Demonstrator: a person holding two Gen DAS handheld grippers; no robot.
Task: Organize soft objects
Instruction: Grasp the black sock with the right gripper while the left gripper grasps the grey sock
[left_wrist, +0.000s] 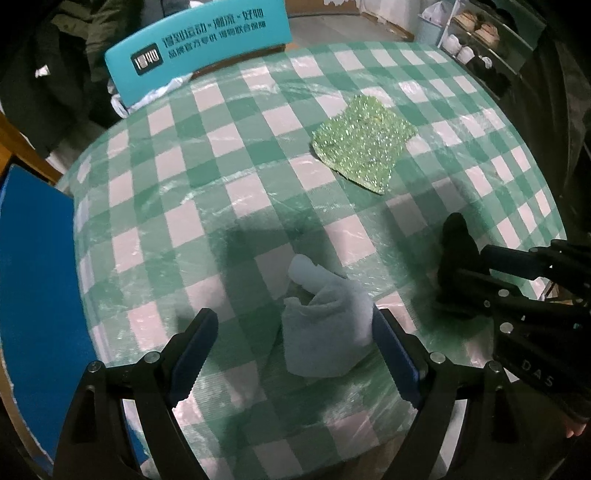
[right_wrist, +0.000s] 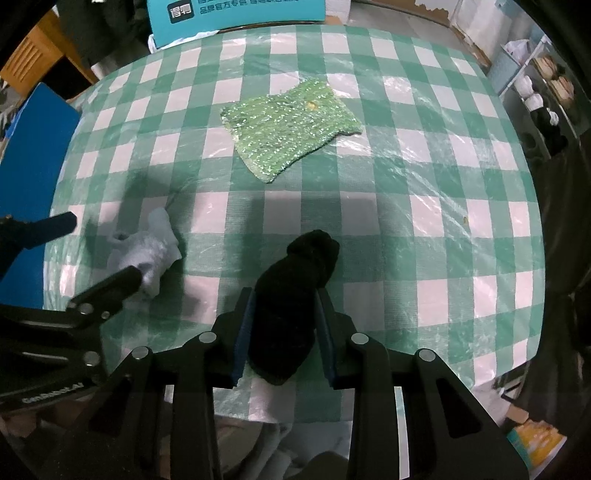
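Under both your grippers spreads the checked tablecloth (right_wrist: 424, 229), covered by a clear film that looks slick, so expect cloth things to slide on it rather than stay put when nudged.

Well ahead of both grippers lies the green sparkly cloth (right_wrist: 291, 129), flat and free of everything else. It looks thin and floppy; take it by a corner or an edge, since a flat middle gives the pads nothing to bite.

The black sock bundle (right_wrist: 291, 310) sits between the fingers of your right gripper (right_wrist: 284, 332), its rounded end poking out ahead of the tips. The jaws stand narrow with the pads pressing its sides, so you have it clamped. It is light and squashy; hold it across its thick middle.

The pale blue sock bundle (left_wrist: 321, 332) lies between the fingers of your left gripper (left_wrist: 295, 350), crowded toward the right-hand pad (left_wrist: 395, 358) and well clear of the other. Those jaws stand wide apart, gripping nothing. It should weigh almost nothing and compress easily; centre the gripper over its bulky lower part, not the loose tail sticking forward.
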